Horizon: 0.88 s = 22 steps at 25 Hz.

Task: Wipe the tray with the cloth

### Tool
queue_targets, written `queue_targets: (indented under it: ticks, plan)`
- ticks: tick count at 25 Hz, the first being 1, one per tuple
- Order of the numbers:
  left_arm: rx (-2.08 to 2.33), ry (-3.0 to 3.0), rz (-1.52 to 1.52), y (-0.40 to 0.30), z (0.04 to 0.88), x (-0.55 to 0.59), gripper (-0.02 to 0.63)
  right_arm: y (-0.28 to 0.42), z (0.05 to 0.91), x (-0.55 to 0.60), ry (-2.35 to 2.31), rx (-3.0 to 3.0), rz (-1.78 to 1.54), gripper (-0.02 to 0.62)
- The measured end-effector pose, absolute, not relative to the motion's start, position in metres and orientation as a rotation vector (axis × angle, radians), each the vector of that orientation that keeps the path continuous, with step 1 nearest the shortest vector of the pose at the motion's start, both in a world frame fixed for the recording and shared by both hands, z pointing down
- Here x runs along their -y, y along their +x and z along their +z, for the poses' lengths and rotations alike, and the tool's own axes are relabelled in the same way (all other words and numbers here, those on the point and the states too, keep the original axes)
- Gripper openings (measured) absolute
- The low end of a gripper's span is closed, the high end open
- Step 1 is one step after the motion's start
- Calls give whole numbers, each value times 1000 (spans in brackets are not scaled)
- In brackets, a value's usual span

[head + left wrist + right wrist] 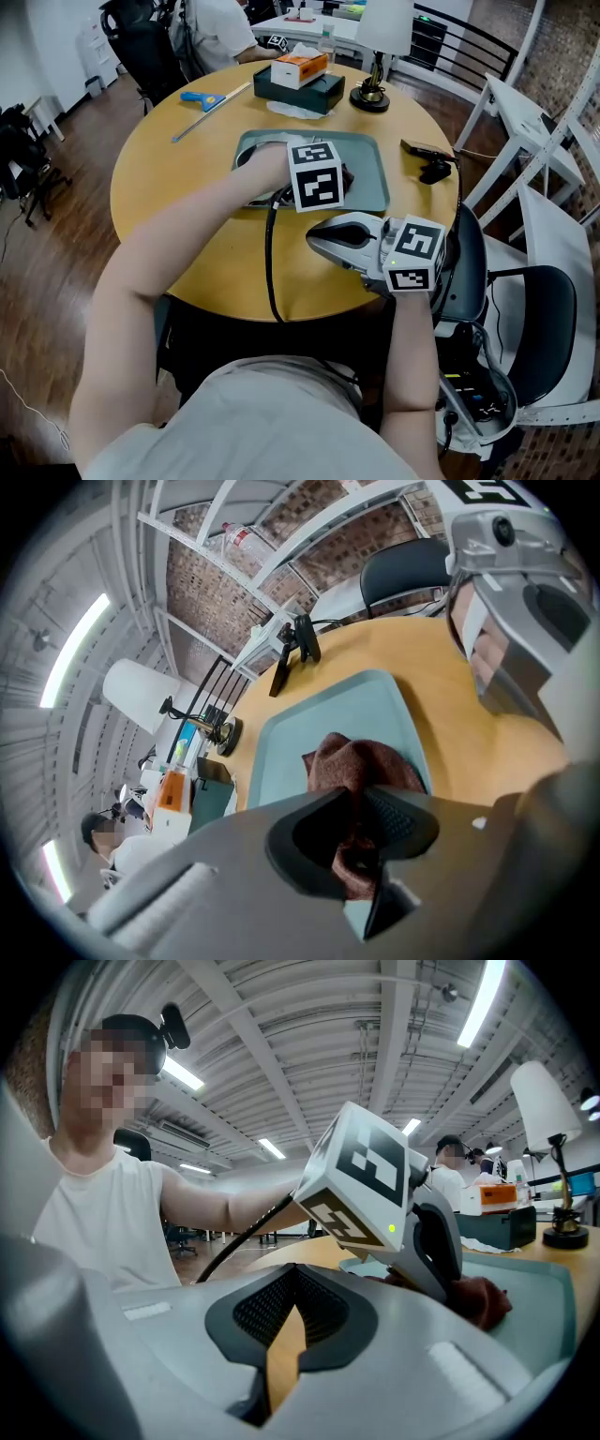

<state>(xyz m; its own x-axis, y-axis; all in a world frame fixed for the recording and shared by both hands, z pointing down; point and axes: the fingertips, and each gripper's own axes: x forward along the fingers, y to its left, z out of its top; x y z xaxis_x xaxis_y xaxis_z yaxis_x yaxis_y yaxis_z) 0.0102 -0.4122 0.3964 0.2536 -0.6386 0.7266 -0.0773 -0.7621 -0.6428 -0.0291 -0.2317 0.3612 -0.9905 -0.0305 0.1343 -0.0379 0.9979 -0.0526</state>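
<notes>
A teal tray (367, 190) lies in the middle of the round wooden table (178, 197). My left gripper (341, 178) reaches over the tray's near right part, shut on a bunched brown cloth (348, 175) that rests on the tray floor. In the left gripper view the cloth (361, 766) bulges out past the jaws of the left gripper (370, 832) onto the tray (319, 714). My right gripper (314, 240) hovers over bare table just in front of the tray, pointing left, shut on nothing. From the right gripper (286, 1335) I see the left gripper's marker cube (361, 1180) and the cloth (483, 1299).
Behind the tray stand a dark box (302, 89) with an orange carton on it and a lamp (375, 56). A blue-handled tool (208, 100) lies at the back left, and a black clip and phone (429, 159) at the right edge. A chair (525, 319) stands to the right.
</notes>
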Motion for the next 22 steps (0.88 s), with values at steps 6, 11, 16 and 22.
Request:
queue_targets:
  ticks: [6, 11, 16, 22]
  plan:
    - [-694, -1953, -1533, 4, 397, 446, 63, -29, 361, 231, 51, 3007, 83, 2]
    - [-736, -1877, -1491, 8, 394, 475, 63, -29, 360, 231, 52, 3008, 82, 2]
    - [-797, -1831, -1458, 13, 395, 499, 63, -30, 361, 231, 52, 3006, 80, 2]
    - [-859, -1739, -1431, 14, 393, 520, 63, -24, 361, 226, 16, 3005, 74, 2]
